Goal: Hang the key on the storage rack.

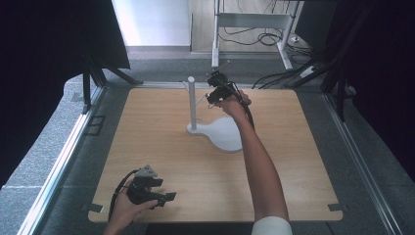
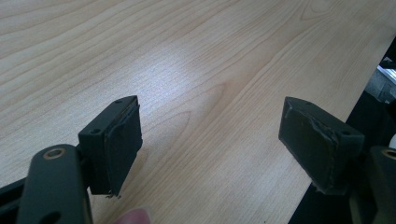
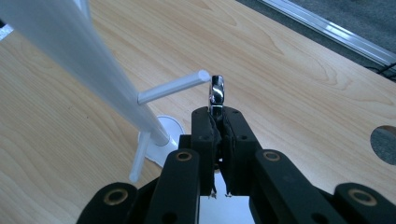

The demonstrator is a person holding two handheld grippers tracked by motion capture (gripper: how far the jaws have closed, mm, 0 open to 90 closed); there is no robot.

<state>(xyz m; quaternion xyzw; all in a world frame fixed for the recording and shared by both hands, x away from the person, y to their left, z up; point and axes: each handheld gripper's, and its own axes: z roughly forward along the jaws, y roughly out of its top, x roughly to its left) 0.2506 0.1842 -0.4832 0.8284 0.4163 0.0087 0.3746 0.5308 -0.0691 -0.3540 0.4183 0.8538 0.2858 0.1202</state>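
Observation:
A white stand (image 1: 192, 103) with a tall post and a flat rounded base (image 1: 222, 133) rises at the table's back middle. Thin white pegs (image 3: 173, 86) stick out from the post. My right gripper (image 3: 216, 114) is shut on a small shiny metal piece (image 3: 216, 91), seen edge-on, so I cannot tell what it is. The piece sits just beside the tip of the upper peg. From the high view, the right gripper (image 1: 214, 93) is raised next to the post. My left gripper (image 1: 166, 198) rests low near the front left corner, and the left gripper (image 2: 210, 140) stands open with bare wood between its pads.
The wooden table (image 1: 161, 156) has its front edge close to the left gripper. A round hole (image 3: 385, 140) lies in the tabletop off to the side of the right gripper. Metal rails (image 1: 63, 161) run along the sides; cables (image 1: 274, 39) lie behind.

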